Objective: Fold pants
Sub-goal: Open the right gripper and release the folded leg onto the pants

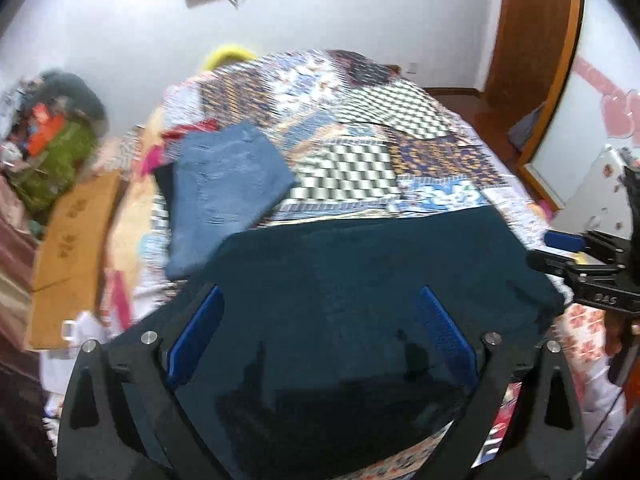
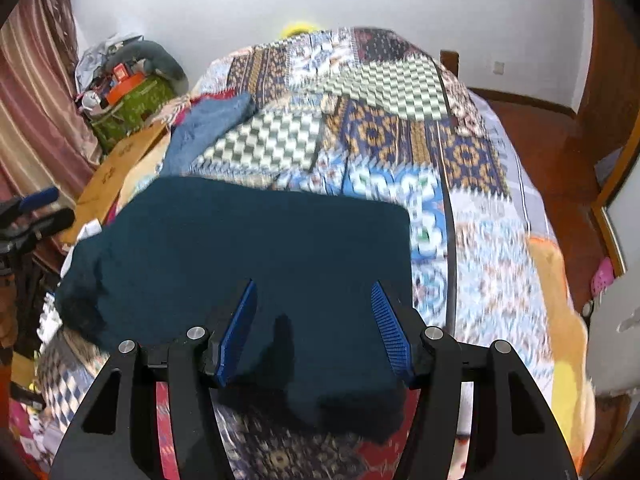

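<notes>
Dark teal pants (image 1: 360, 264) lie folded into a broad rectangle on the near part of the bed, and the right wrist view shows the same pants (image 2: 248, 248). My left gripper (image 1: 322, 320) hovers over their left half, open, its blue pads (image 1: 196, 336) far apart with nothing between them. My right gripper (image 2: 316, 320) hangs over their near right part, open too, with only cloth below its pads (image 2: 390, 332). Each gripper shows at the edge of the other's view: the right gripper (image 1: 560, 248) and the left gripper (image 2: 36, 208).
Folded blue jeans (image 1: 228, 184) lie further back on the left of the patchwork quilt (image 1: 384, 152). A cardboard box (image 1: 68, 252) and a green bag (image 1: 60, 160) stand left of the bed. A wooden door (image 1: 532, 40) and the floor (image 2: 548, 152) are on the right.
</notes>
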Demonstrator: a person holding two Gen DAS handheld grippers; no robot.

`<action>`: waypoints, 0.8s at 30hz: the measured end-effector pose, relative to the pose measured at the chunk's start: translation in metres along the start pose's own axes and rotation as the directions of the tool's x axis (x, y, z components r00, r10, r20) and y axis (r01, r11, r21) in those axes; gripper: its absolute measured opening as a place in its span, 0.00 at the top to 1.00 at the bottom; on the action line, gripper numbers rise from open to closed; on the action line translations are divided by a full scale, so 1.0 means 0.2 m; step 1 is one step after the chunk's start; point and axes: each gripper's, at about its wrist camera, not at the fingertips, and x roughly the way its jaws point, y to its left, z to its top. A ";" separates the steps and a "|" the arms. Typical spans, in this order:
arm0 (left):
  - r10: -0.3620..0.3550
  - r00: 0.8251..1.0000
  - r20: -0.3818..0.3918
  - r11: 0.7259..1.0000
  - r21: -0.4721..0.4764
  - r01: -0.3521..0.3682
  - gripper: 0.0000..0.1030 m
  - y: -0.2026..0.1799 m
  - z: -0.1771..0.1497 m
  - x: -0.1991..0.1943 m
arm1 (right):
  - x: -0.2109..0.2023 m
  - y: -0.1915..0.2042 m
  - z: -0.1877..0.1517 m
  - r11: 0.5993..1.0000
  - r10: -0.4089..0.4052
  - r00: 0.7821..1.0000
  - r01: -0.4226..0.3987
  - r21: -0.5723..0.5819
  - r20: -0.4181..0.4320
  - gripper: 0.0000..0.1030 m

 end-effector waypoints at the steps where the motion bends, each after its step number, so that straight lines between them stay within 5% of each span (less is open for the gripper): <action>1: -0.023 1.000 -0.014 1.000 -0.008 0.023 0.04 -0.01 0.02 0.04 | 0.01 0.01 0.02 1.000 0.005 1.000 -0.005 -0.002 0.000 0.43; 3: -0.062 0.997 -0.054 0.998 -0.017 0.061 0.04 -0.04 0.05 0.12 | 0.04 0.03 0.07 1.000 0.000 1.000 0.000 -0.005 0.002 0.27; 8: -0.103 0.982 -0.159 0.994 0.012 0.106 0.04 -0.11 0.08 0.35 | 0.17 0.06 0.09 1.000 -0.008 0.999 0.007 -0.023 -0.054 0.26; 13: -0.042 0.973 -0.226 0.995 0.081 0.062 0.04 -0.16 -0.02 0.49 | 0.30 0.08 -0.03 0.998 -0.006 0.987 -0.003 -0.059 -0.163 0.26; 24: -0.063 0.981 -0.183 0.996 0.054 0.074 0.04 -0.12 -0.16 0.35 | 0.15 0.09 -0.17 0.999 -0.019 0.992 0.015 -0.032 -0.127 0.26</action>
